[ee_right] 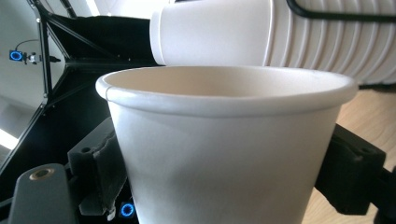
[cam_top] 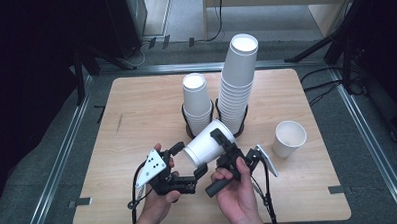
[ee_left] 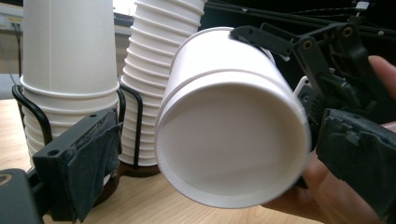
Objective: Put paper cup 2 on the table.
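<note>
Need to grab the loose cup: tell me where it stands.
In the high view, the single cup stands upright on the table's right side, right of the tall stack.

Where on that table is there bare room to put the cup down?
The wood left of the short cup stack is free out to the table edge, as is the front right corner below the lone cup. The middle is crowded: both stacks, tall stack included, and both grippers around the held cup.

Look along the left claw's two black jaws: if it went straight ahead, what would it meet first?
Most likely the round base of the white paper cup held tilted in the right claw. It sits between the left claw's open jaws, though depth is unclear.
</note>
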